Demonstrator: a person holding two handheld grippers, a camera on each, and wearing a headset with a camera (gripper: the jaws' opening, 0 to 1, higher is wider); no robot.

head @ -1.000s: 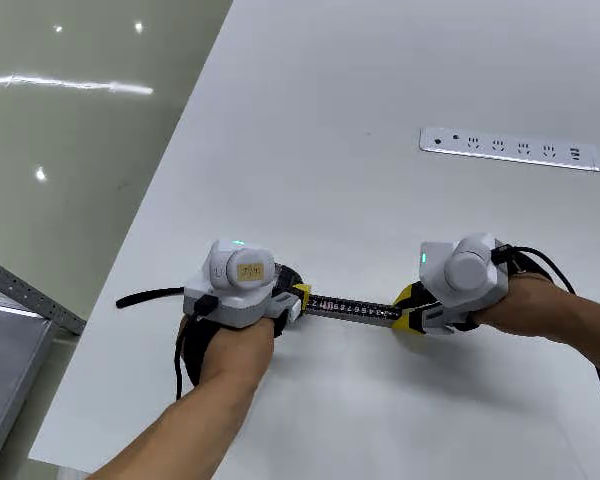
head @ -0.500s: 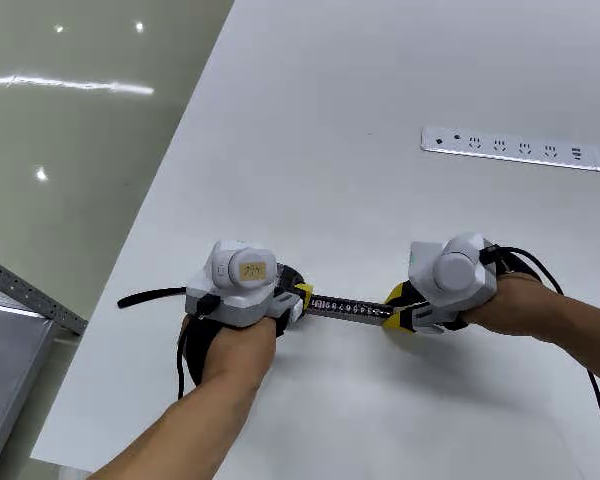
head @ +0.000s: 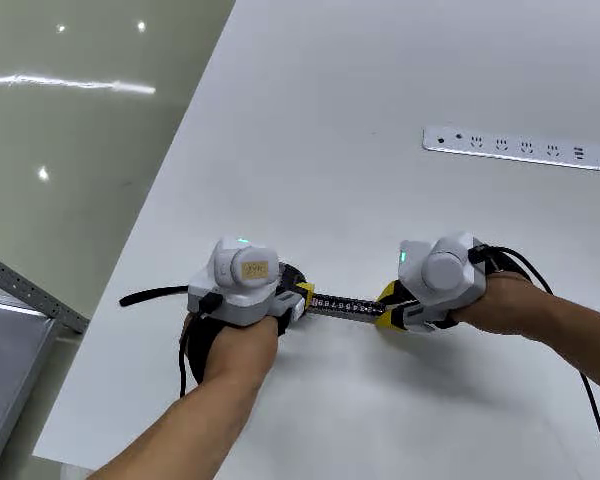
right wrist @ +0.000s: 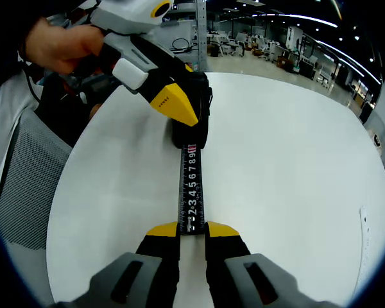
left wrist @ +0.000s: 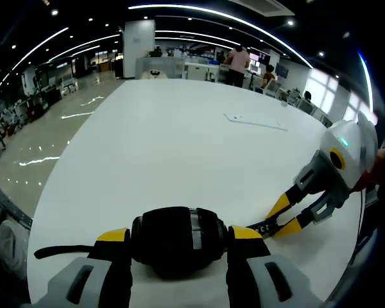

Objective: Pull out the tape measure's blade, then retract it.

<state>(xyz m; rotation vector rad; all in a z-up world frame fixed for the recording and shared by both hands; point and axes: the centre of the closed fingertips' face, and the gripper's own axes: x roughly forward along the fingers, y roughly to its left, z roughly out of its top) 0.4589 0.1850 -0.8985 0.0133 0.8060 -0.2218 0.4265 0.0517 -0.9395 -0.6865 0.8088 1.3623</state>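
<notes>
The black tape measure case (left wrist: 178, 239) sits on the white table, clamped between the yellow-tipped jaws of my left gripper (left wrist: 179, 236). Its dark blade (right wrist: 192, 186) with white numbers runs out flat to my right gripper (right wrist: 192, 229), which is shut on the blade's end. In the head view the left gripper (head: 292, 300) and the right gripper (head: 388, 310) face each other near the table's front edge, with a short stretch of blade (head: 345, 306) between them. A black wrist strap (head: 150, 295) trails left from the case (head: 286, 280).
A white power strip (head: 513, 148) lies flat at the back right of the table (head: 320, 130). The table's left edge drops to a glossy floor (head: 70, 120). A metal rack corner (head: 20, 295) stands at lower left. People stand far off behind the table (left wrist: 237, 61).
My right gripper has moved left toward the case with the blade's end in it, so the exposed blade is shorter. The left gripper and case have stayed put.
</notes>
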